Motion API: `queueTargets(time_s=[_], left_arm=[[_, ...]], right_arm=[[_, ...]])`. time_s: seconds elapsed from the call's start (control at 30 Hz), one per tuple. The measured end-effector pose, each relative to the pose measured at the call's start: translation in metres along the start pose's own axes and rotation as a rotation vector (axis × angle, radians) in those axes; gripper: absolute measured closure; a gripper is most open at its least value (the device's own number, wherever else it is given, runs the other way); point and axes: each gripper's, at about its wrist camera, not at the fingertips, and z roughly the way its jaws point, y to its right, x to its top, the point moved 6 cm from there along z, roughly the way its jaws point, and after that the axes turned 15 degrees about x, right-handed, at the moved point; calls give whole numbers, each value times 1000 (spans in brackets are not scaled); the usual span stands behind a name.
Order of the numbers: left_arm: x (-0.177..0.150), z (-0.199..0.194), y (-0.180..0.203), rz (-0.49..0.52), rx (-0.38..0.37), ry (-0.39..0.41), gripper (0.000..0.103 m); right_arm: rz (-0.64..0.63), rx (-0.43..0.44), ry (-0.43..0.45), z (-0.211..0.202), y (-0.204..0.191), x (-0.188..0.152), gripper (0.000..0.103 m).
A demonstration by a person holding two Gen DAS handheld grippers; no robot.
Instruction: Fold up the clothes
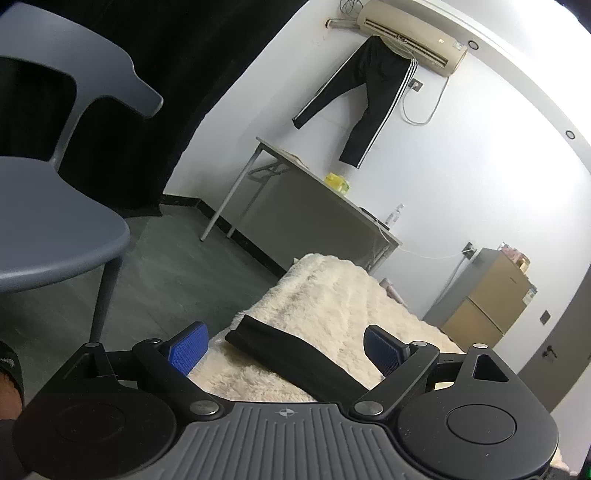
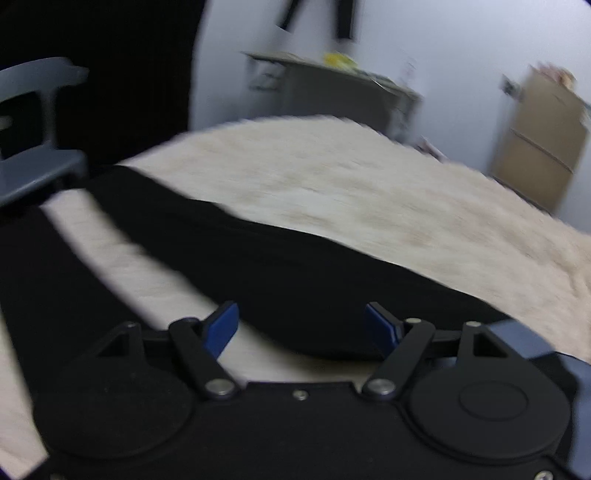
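A black garment (image 2: 280, 266) lies on a cream fluffy blanket (image 2: 332, 184). In the right wrist view it spreads wide, with a sleeve or leg running to the upper left; the view is blurred. My right gripper (image 2: 301, 328) is open, its blue pads just above the garment's near edge. In the left wrist view a folded black edge of the garment (image 1: 291, 354) lies on the blanket (image 1: 332, 295). My left gripper (image 1: 284, 350) is open, its pads either side of that edge, holding nothing.
A grey plastic chair (image 1: 55, 229) stands close on the left, also in the right wrist view (image 2: 33, 162). A folding table (image 1: 314, 195) stands against the white wall. Black striped trousers (image 1: 369, 92) hang from an air conditioner (image 1: 410, 33). A brown fridge (image 1: 491, 291) stands at right.
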Motion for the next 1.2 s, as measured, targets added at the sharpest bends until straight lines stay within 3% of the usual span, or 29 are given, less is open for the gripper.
queueTargets(time_s=[0.07, 0.13, 0.2, 0.33, 0.43, 0.53, 0.6, 0.7, 0.8, 0.9, 0.97, 1.1, 1.2], left_arm=[[0, 1, 0, 0, -10, -9, 15], [0, 1, 0, -2, -20, -17, 14], [1, 3, -1, -14, -29, -23, 14], [2, 6, -5, -50, -39, -33, 14], [3, 7, -9, -71, -43, -43, 14], [4, 6, -11, -87, -49, -40, 14], [5, 6, -12, -95, -50, -43, 15], [5, 8, -12, -103, -54, -49, 14], [6, 7, -12, -102, -56, -48, 14], [5, 7, -12, -103, -55, -49, 14], [5, 8, -12, -103, -55, -51, 15], [5, 8, -10, -92, -55, -55, 14], [4, 7, -8, -76, -54, -49, 14]], right_arm=[[-41, -18, 17, 2, -19, -1, 25], [-66, -102, 25, 5, -18, -3, 20], [25, -195, 34, 5, 6, -4, 19], [190, -303, 15, 18, 49, -8, 20], [228, -247, -57, 34, 52, -16, 21], [296, -68, -127, 45, 38, -19, 30], [278, -72, -56, 39, 31, -9, 27], [281, -160, 26, 34, 39, 3, 20], [300, -208, -22, 46, 50, 2, 20], [310, -39, -126, 66, 31, -6, 25], [276, 14, -116, 60, 14, -5, 25], [211, -56, 5, 53, -3, 16, 12], [216, -96, -59, 66, -1, 13, 11]])
